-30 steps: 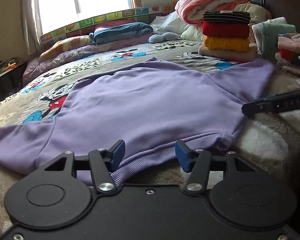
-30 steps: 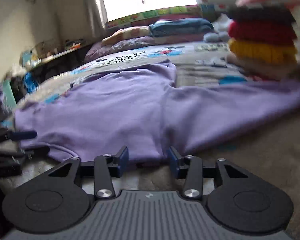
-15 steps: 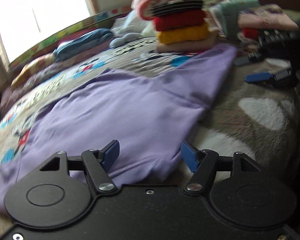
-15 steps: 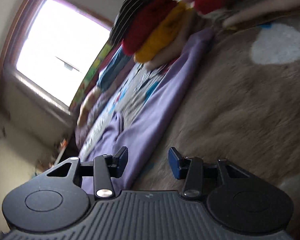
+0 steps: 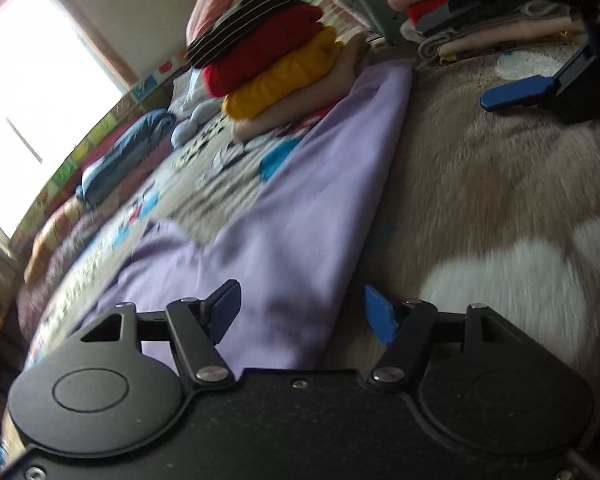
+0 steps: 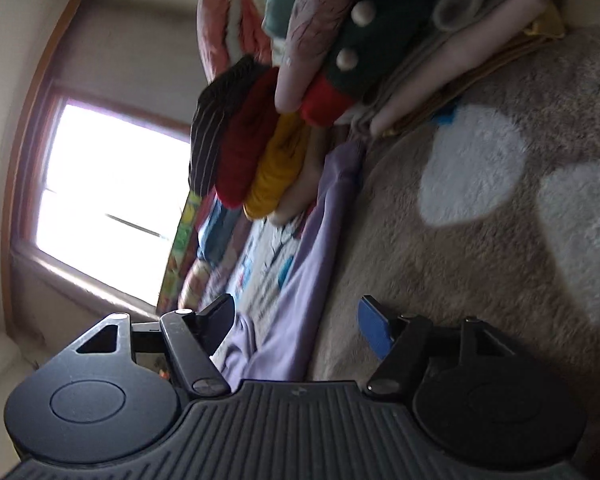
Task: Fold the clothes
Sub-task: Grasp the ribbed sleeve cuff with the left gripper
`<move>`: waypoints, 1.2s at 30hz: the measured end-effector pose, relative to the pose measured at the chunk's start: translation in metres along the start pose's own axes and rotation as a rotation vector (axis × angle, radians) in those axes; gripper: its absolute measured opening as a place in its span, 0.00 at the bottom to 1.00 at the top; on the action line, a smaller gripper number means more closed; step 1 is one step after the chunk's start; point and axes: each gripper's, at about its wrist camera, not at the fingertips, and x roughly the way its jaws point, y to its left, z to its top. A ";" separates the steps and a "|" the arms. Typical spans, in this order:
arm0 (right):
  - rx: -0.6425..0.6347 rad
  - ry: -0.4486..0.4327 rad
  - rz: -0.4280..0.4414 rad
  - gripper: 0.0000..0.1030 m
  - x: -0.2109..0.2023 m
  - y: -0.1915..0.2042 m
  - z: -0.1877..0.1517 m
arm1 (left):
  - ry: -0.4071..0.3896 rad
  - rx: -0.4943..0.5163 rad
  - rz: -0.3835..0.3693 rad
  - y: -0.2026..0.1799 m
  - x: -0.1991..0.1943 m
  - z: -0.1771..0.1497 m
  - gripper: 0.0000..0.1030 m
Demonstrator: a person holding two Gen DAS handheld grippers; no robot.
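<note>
A lilac sweatshirt (image 5: pixel 300 216) lies spread flat on the bed, its right sleeve (image 6: pixel 320 232) running toward the stack of folded clothes. My left gripper (image 5: pixel 300 312) is open, tilted, its jaws straddling the garment's near right edge. My right gripper (image 6: pixel 296 320) is open too, rolled far over, with the sleeve's fabric between its jaws. The right gripper's blue fingertip (image 5: pixel 516 92) shows at the upper right of the left wrist view. Neither gripper pinches the cloth.
A stack of folded striped, red, yellow and beige clothes (image 5: pixel 276 56) stands past the sleeve end. More folded garments (image 6: pixel 400 40) are piled at the right. The fuzzy brown-and-white blanket (image 5: pixel 500 200) covers the bed's right side. Bedding (image 5: pixel 128 140) lies by the window.
Both grippers have swung right along the sweatshirt and rolled over. The left moved from the hem to the right edge. The right came to the sleeve near the stack.
</note>
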 end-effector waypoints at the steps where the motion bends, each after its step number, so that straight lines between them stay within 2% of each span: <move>1: 0.010 -0.011 0.004 0.67 -0.002 -0.002 0.005 | -0.004 0.020 0.006 -0.004 0.004 0.006 0.65; 8: 0.166 -0.095 0.064 0.67 -0.009 -0.024 0.025 | -0.025 0.122 0.034 -0.030 0.028 0.043 0.64; 16: 0.269 -0.166 0.108 0.75 -0.005 -0.037 0.040 | -0.040 0.224 0.058 -0.052 0.054 0.075 0.59; 22: 0.313 -0.246 0.111 0.76 -0.011 -0.043 0.044 | -0.041 0.300 0.077 -0.066 0.076 0.099 0.43; 30: 0.328 -0.283 0.107 0.78 -0.010 -0.046 0.042 | -0.035 0.406 0.106 -0.085 0.106 0.129 0.34; 36: 0.341 -0.308 0.116 0.78 -0.021 -0.051 0.043 | -0.009 0.485 0.134 -0.095 0.129 0.146 0.33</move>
